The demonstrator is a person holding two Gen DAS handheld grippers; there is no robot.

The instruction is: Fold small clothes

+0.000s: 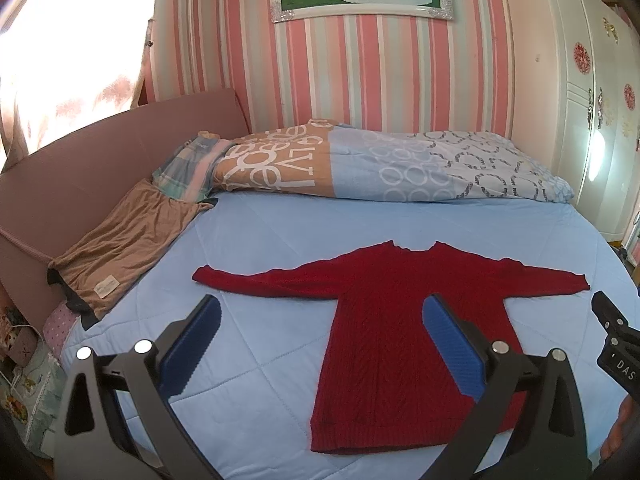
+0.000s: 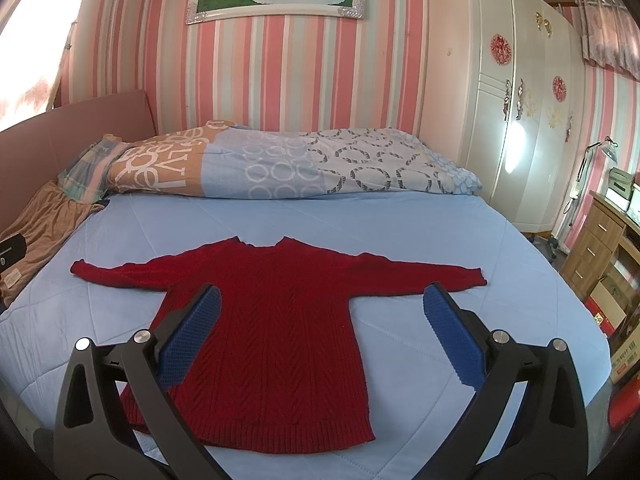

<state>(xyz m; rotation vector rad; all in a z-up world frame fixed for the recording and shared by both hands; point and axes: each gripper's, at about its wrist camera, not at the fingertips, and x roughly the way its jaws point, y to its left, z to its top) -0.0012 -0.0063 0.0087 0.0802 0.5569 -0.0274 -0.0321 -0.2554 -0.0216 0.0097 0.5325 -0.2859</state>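
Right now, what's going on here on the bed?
A person holds a two-finger gripper in each hand above a bed, set to fold a red sweater. The sweater lies flat, face up, both sleeves spread out to the sides, neck toward the folded duvet. The left gripper and the right gripper hover over its lower half, jaws wide open, holding nothing. No fold has been made yet. A brown cloth lies at the bed's left edge.

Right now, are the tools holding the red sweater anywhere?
No. Both tools, left and right, are open above the sweater, which lies flat on the bed.
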